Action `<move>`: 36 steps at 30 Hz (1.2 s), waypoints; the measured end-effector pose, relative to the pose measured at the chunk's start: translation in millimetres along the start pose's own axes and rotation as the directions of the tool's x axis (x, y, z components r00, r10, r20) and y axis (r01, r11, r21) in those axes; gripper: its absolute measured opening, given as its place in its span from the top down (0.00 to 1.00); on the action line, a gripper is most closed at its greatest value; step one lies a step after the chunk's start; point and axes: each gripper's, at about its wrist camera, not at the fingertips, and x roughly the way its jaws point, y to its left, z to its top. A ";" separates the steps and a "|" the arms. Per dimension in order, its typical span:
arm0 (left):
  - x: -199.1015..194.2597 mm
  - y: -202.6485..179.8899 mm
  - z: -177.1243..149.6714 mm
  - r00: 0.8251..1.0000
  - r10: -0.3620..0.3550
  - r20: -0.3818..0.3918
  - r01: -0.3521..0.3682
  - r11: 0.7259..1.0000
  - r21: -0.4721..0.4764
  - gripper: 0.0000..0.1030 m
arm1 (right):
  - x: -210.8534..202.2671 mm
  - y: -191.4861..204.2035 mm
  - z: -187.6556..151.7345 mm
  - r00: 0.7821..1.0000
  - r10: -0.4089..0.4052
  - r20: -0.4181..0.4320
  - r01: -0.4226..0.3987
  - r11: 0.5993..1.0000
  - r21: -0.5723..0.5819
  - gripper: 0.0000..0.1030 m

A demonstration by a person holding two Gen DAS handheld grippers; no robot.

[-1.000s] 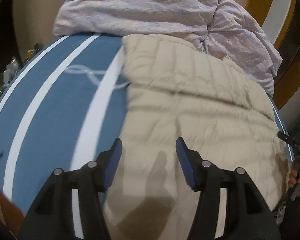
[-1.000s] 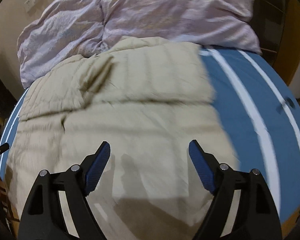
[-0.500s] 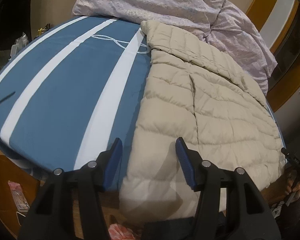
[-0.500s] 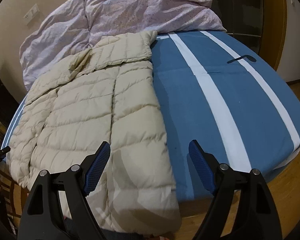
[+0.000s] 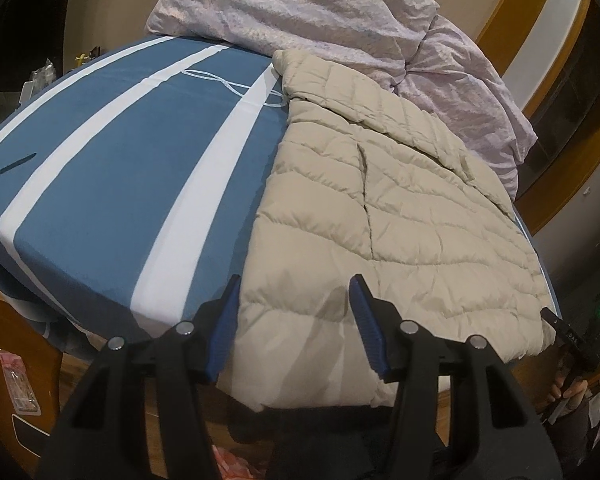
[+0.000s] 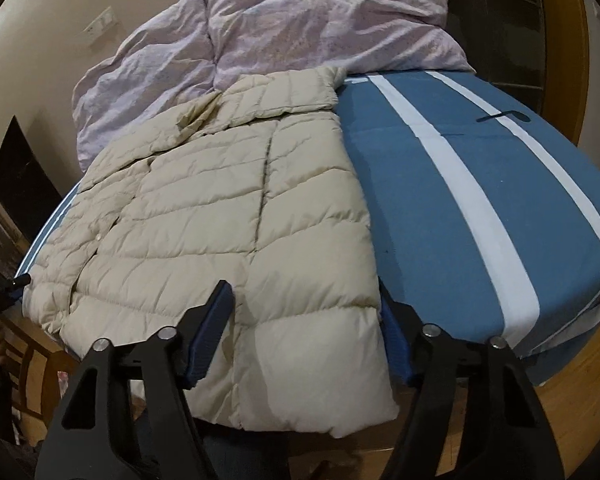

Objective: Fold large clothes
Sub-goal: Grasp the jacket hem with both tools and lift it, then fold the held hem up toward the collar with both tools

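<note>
A beige quilted puffer jacket (image 5: 380, 220) lies spread flat on a blue bed with white stripes (image 5: 120, 184); its hem hangs over the near edge. It also shows in the right wrist view (image 6: 228, 216). My left gripper (image 5: 294, 320) is open and empty, hovering over the jacket's hem near its edge. My right gripper (image 6: 306, 336) is open and empty, straddling the jacket's hem corner without gripping it. The other gripper's tip shows at the edge of each view.
A crumpled lilac duvet (image 6: 284, 36) is piled at the head of the bed, touching the jacket's collar. The blue striped sheet (image 6: 480, 200) lies bare beside the jacket. Wooden floor (image 6: 572, 408) and bed frame lie below the near edge.
Both grippers have pulled back and away from the jacket toward the foot of the bed; the whole jacket and bed edge have come into view. Both stay open.
</note>
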 end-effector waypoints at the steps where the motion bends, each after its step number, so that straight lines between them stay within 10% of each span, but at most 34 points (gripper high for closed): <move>1: -0.4 -0.8 -1.1 1.000 0.001 0.003 -0.001 1.000 0.002 0.48 | -0.3 0.7 -1.0 1.000 0.001 0.003 -0.001 1.000 -0.003 0.40; 17: -4.6 -7.5 -14.0 0.999 -0.031 0.017 0.031 0.999 -0.014 0.57 | -3.2 3.2 -11.2 0.999 0.024 0.021 -0.024 1.000 0.001 0.68; 24: -2.5 -5.0 -15.7 1.000 -0.020 -0.004 0.020 0.999 -0.024 0.89 | -4.3 -1.8 -7.8 0.999 0.044 0.023 -0.045 0.998 0.032 0.84; 36: -26.0 -19.2 14.0 0.995 0.049 0.082 -0.052 0.998 0.030 0.97 | -16.0 6.9 30.0 0.996 -0.014 0.086 0.013 1.000 0.015 0.89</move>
